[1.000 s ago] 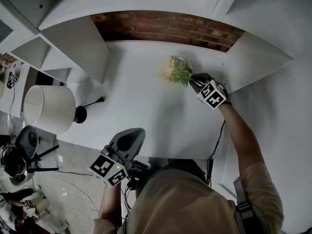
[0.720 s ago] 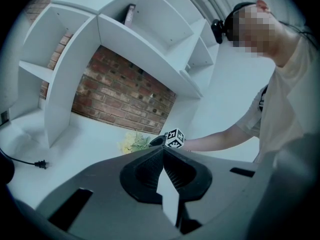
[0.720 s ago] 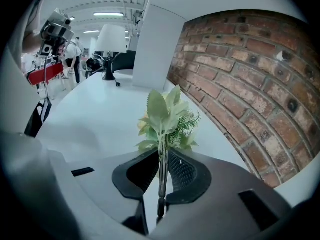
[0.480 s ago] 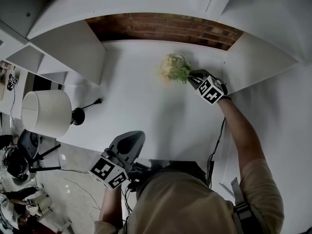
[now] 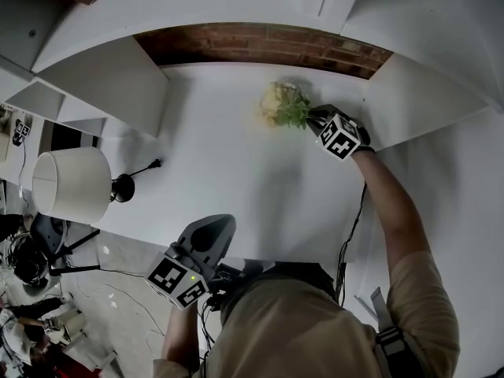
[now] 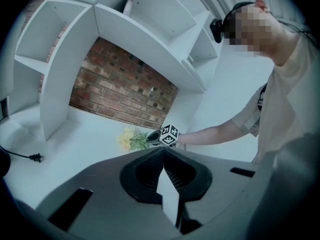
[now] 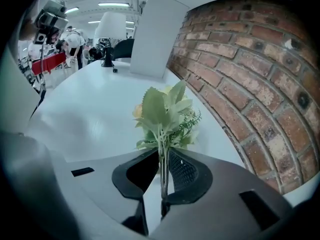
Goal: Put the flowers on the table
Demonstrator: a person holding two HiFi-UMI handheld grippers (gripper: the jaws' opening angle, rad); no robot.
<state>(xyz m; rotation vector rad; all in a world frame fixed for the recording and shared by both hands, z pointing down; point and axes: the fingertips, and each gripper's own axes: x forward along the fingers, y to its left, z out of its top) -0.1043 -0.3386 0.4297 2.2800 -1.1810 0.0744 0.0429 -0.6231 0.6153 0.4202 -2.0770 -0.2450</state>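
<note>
**Over the counter, not yet let go**

Pinches the flowers [image 7: 165, 114] by their thin green stems in the right gripper [image 7: 161, 156], jaws pressed onto the stalks, with leaves and pale yellow blooms fanning out past the tips. Holds the bunch low over the far part of the white counter [image 5: 220, 172], just in front of the brick wall [image 5: 260, 46], with the gripper angled downward. Cannot tell from any view whether the blooms already touch the surface.

Holds the left gripper [image 5: 211, 231] back at the near edge of the counter, well apart from the flowers. Shows its jaws pressed together on nothing.

Judged as mostly done: lifted, carried and brought to a likely landing spot. Leaves only the last part: lowering until the bunch lies on the counter, spreading the right jaws, and drawing that gripper away without dragging the stems along. Appears free of obstacles there, with the lamp [image 5: 71, 183] standing well off to the left. Needs no help from the left gripper, by the look of it.
</note>
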